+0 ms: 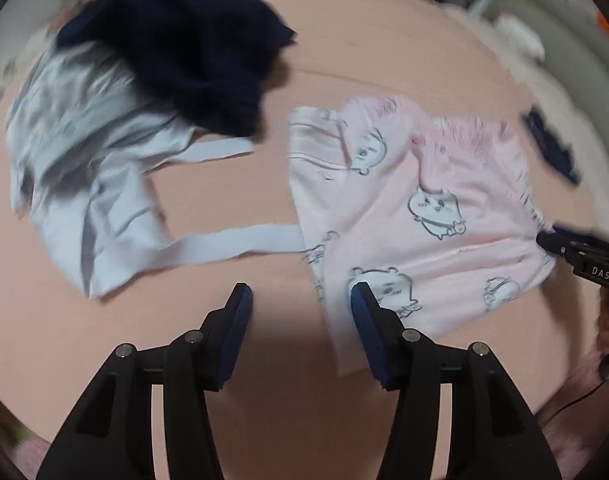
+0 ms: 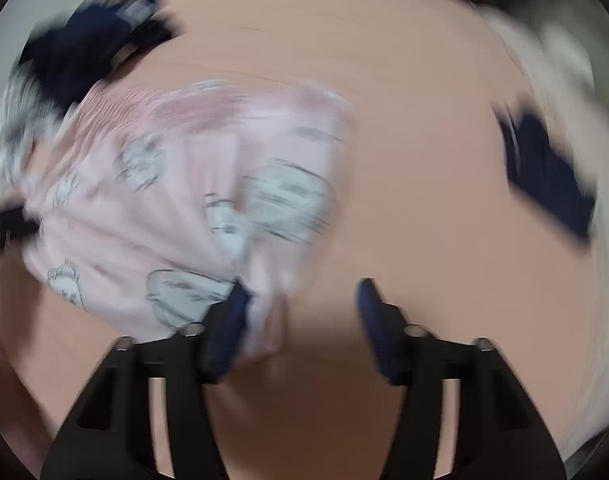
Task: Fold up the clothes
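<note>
Broadly, I work over a peach bed sheet [image 1: 384, 40] that fills both views. On it, in the left wrist view, the pink printed garment [image 1: 416, 216] lies spread at centre right. A pale grey garment [image 1: 88, 168] with long straps sits at the left, and a navy garment [image 1: 192, 56] is heaped at upper left, overlapping the grey one.

I judge the pink piece light, soft and limp, likely fleecy, so it will sag and drag instead of holding an edge. I would take hold at corners or along a hem, both sides together.

My left gripper [image 1: 302, 300] is spread with nothing between the pads, its right pad over the garment's lower left edge. My right gripper [image 2: 302, 292] is also spread; in its blurred view the garment's [image 2: 176, 200] lower edge lies beside the left pad, with no pinch visible.
</note>
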Motion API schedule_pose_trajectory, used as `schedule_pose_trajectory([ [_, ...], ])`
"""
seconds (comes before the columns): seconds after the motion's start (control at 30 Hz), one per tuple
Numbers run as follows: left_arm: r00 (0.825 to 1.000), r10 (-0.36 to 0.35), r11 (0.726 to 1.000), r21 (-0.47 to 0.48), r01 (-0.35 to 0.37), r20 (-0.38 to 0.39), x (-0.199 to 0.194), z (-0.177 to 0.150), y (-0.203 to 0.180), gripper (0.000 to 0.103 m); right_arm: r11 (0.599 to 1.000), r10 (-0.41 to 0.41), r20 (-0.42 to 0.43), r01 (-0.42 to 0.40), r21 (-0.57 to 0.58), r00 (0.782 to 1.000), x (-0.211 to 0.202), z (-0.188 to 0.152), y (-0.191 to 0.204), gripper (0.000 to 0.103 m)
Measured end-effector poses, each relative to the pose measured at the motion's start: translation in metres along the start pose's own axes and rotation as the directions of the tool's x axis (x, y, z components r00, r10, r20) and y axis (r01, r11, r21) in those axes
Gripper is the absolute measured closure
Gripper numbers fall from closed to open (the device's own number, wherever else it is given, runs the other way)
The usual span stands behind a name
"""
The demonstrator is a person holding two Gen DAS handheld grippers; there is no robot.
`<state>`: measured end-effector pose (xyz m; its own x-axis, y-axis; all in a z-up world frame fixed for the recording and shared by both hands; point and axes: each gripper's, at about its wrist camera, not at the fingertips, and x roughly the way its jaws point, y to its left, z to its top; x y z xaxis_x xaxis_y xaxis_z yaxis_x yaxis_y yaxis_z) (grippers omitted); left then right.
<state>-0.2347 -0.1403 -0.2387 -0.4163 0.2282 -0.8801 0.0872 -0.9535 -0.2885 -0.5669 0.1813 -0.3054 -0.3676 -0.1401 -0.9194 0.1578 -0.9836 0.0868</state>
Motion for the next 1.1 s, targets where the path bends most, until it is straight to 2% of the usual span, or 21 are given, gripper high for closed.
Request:
schedule_pose_trajectory([
  [0.1,0.980,-0.197,0.972,-0.125,0.198,0.021,0.003,-0.002,0.014,0.044,0.971,0.190,0.060,-0.196,0.133,0.980,-0.023,0.000,-0.027,0.038],
  [0.13,0.975,-0.219,0.965,-0.144,0.220,0.023,0.007,-0.003,0.015,0.044,0.953,0.249,0.085,-0.260,0.157,0.965,-0.029,0.001,-0.030,0.028],
  [0.2,0.979,-0.206,0.968,-0.144,0.205,0.004,0.020,-0.006,0.010,0.047,0.942,0.278,0.070,-0.286,0.177,0.958,-0.027,-0.001,-0.027,0.009],
  [0.23,0.979,-0.205,0.971,-0.130,0.202,-0.006,0.022,-0.008,0.004,0.070,0.950,0.269,0.009,-0.267,0.161,0.963,-0.013,-0.003,-0.021,0.012],
  [0.27,0.978,-0.207,0.973,-0.110,0.204,-0.015,0.021,-0.011,-0.003,0.093,0.959,0.256,-0.060,-0.246,0.139,0.965,0.003,-0.005,-0.014,0.018],
  [0.3,0.978,-0.207,0.974,-0.092,0.205,-0.014,0.020,-0.012,-0.010,0.092,0.970,0.225,-0.060,-0.218,0.106,0.972,0.005,-0.009,-0.009,0.029],
  [0.33,0.979,-0.205,0.976,-0.077,0.204,-0.008,0.017,-0.011,-0.017,0.092,0.980,0.192,-0.043,-0.188,0.071,0.980,0.005,-0.012,-0.003,0.048],
  [0.4,0.980,-0.199,0.979,-0.048,0.199,0.013,0.005,-0.013,-0.026,0.093,0.973,0.231,-0.059,-0.230,0.020,0.971,-0.002,-0.017,0.004,0.099],
  [0.5,0.976,-0.217,0.974,-0.063,0.216,-0.008,-0.012,-0.016,-0.028,0.093,0.981,0.194,-0.039,-0.194,0.017,0.980,-0.028,-0.026,-0.008,0.099],
  [0.63,0.973,-0.215,0.974,-0.091,0.208,-0.084,-0.022,-0.041,-0.027,0.088,0.972,0.222,-0.058,-0.216,0.086,0.973,-0.077,-0.065,-0.028,0.098],
  [0.67,0.979,-0.185,0.980,-0.095,0.177,-0.087,-0.023,-0.046,-0.026,0.081,0.976,0.206,-0.079,-0.199,0.085,0.975,-0.082,-0.077,-0.032,0.098],
  [0.7,0.984,-0.160,0.984,-0.095,0.152,-0.074,-0.026,-0.048,-0.024,0.075,0.980,0.190,-0.083,-0.184,0.079,0.978,-0.078,-0.079,-0.014,0.093],
  [0.73,0.988,-0.143,0.986,-0.094,0.137,-0.053,-0.028,-0.048,-0.022,0.061,0.985,0.164,-0.070,-0.159,0.069,0.984,-0.083,-0.086,-0.015,0.084],
  [0.77,0.988,-0.152,0.985,-0.090,0.149,-0.028,-0.032,-0.045,-0.023,0.056,0.989,0.131,-0.032,-0.128,0.069,0.991,-0.091,-0.091,-0.021,0.077],
  [0.8,0.984,-0.177,0.981,-0.083,0.176,0.000,-0.035,-0.041,-0.025,0.055,0.993,0.095,0.011,-0.096,0.073,0.995,-0.100,-0.094,-0.027,0.061],
  [0.83,0.982,-0.186,0.981,-0.057,0.187,0.023,-0.037,-0.036,-0.032,0.054,0.993,0.078,0.051,-0.082,0.082,0.996,-0.107,-0.092,-0.026,0.056],
  [0.9,0.983,-0.175,0.984,0.017,0.175,0.051,-0.033,-0.027,-0.052,0.047,0.993,0.074,0.117,-0.085,0.084,0.990,-0.122,-0.091,-0.025,0.054],
  [0.93,0.987,-0.155,0.987,0.051,0.152,0.050,-0.027,-0.023,-0.063,0.046,0.993,0.099,0.137,-0.108,0.057,0.986,-0.126,-0.087,-0.018,0.044],
  [0.97,0.991,-0.127,0.989,0.076,0.123,0.043,-0.018,-0.020,-0.073,0.046,0.994,0.105,0.142,-0.110,0.027,0.984,-0.124,-0.082,-0.004,0.040],
  [1.03,0.998,-0.051,0.994,0.100,0.049,0.020,0.004,-0.016,-0.084,0.046,0.994,0.101,0.128,-0.096,-0.046,0.987,-0.113,-0.071,0.023,0.039],
  [1.1,0.999,0.047,0.992,0.116,-0.047,-0.001,0.022,-0.015,-0.085,0.047,0.994,0.034,0.088,-0.024,-0.104,0.996,-0.061,-0.058,0.061,0.042],
])
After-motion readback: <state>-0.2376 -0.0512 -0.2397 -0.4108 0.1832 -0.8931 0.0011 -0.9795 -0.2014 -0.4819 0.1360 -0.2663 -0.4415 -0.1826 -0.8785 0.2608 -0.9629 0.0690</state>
